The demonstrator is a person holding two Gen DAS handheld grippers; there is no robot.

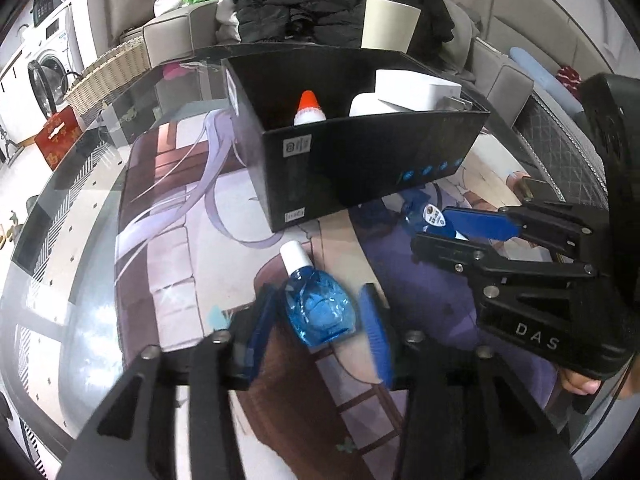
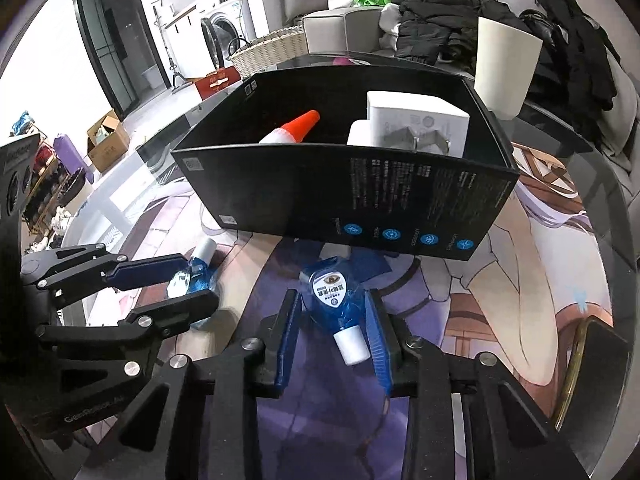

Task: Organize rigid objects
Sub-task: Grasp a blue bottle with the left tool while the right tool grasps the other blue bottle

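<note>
Two small blue bottles with white caps lie on the printed mat in front of a black box [image 1: 360,168]. My left gripper [image 1: 318,304] stands open around one bottle [image 1: 320,312], cap pointing away, with thin gaps at both pads. My right gripper [image 2: 333,300] is shut on the other bottle [image 2: 330,292], labelled side up, cap towards the camera. The left wrist view shows that right gripper [image 1: 432,230] to the right, and the right wrist view shows the left gripper [image 2: 200,278] to the left. Inside the box are an orange-capped white bottle [image 1: 310,110] and a white plug adapter [image 1: 416,88].
A white cup [image 2: 506,68] stands behind the box on the glass table. A dark flat item with a gold rim [image 2: 592,360] lies at the right edge. Dark clothes [image 1: 300,4] are piled on the sofa beyond. A wicker basket [image 1: 108,76] sits far left.
</note>
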